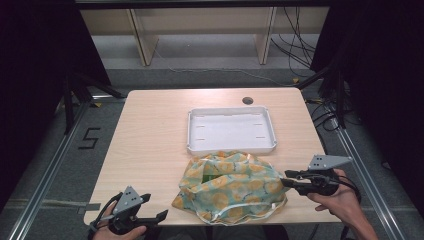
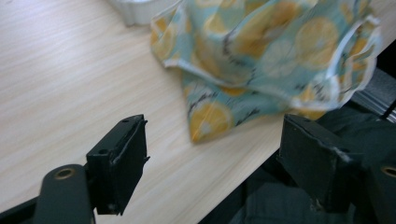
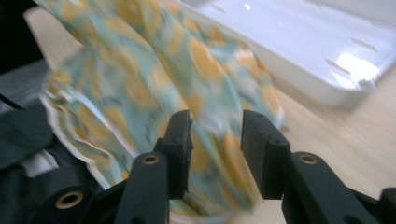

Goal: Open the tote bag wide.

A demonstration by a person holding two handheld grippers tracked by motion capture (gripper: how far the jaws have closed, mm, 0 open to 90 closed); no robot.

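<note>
A cloth bag printed with orange slices on pale green lies crumpled at the table's front middle; something green shows in its mouth. My left gripper is at the front left edge, open wide and holding nothing, with the bag's corner just ahead of it. At the bag's right edge, my right gripper has its jaws a little apart. Blurred cloth lies between and behind them.
A white empty tray sits right behind the bag, its corner and rim near both grippers. A cable hole is at the table's far edge. Bare wood stretches to the left. Shelving and cables stand beyond.
</note>
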